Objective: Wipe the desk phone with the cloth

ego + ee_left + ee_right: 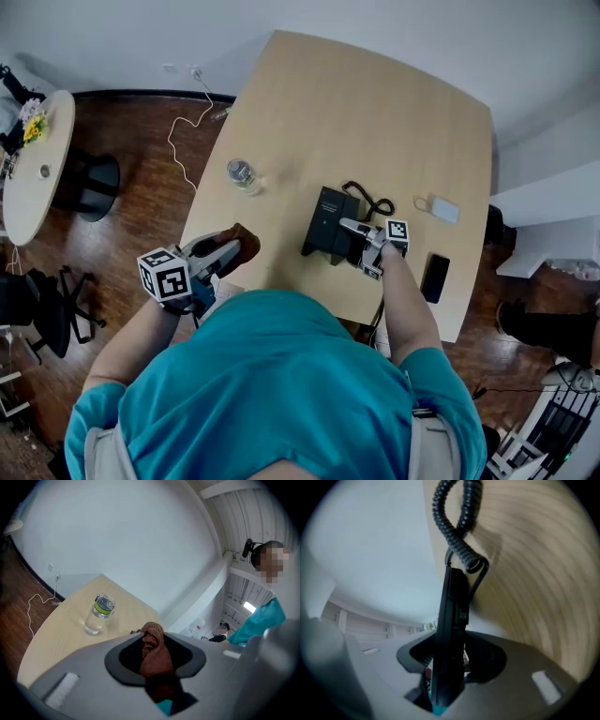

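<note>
Squarely between left tongs (pixel 153 639), brown cloth (pixel 152 660)

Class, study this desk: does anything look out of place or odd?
The handset is clamped in the right gripper, apparently lifted off the desk phone, its coiled cord looping loose. Nothing looks spilled or damaged.
</note>
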Available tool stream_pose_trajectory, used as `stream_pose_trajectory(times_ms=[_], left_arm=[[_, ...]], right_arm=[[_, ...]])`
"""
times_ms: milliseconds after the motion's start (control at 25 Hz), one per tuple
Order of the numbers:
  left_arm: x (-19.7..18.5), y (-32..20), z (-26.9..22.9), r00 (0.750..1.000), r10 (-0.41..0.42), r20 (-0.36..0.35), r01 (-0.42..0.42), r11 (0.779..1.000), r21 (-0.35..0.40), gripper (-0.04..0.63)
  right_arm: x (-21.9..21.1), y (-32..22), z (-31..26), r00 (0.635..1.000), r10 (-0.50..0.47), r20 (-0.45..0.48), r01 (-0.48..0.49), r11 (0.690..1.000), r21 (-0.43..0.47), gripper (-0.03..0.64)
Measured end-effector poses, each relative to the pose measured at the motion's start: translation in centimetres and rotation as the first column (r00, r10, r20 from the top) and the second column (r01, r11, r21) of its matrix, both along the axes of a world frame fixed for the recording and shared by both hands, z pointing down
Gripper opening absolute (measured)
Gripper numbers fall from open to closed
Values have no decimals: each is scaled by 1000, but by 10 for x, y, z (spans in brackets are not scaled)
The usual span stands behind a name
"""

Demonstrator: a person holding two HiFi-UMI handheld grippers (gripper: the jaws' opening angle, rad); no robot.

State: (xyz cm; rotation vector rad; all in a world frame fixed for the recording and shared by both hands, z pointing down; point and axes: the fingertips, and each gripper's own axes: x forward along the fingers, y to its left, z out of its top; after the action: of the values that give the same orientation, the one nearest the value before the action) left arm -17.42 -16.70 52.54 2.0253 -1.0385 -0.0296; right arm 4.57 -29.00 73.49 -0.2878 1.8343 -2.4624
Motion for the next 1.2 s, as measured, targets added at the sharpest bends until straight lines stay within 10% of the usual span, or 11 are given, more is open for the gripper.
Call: stream_pose_trajectory(times_ms=[320, 480, 680, 960, 1200], left_arm=[[12, -2, -6, 1000, 1, -9, -1, 1000, 15, 127], [46, -3, -15, 1000, -18, -15, 19, 999, 41, 127], [73, 4, -34, 998, -52, -47, 55, 996, 73, 127], [81, 34, -65, 995, 36, -98, -19, 985, 173, 127], [46, 96, -66, 971, 180, -159, -146, 968, 206, 127]], right_arm=[[22, -21, 3, 968, 60, -242, -22, 987, 158, 215], [64, -23, -43, 983, 110, -148, -66, 960, 273, 215], [96, -1, -169, 982, 109, 156, -176, 831, 527, 187], [111, 64, -247, 975, 135, 178, -224, 594, 773, 64], [50, 169, -246, 966, 211, 147, -242, 549, 800, 64]])
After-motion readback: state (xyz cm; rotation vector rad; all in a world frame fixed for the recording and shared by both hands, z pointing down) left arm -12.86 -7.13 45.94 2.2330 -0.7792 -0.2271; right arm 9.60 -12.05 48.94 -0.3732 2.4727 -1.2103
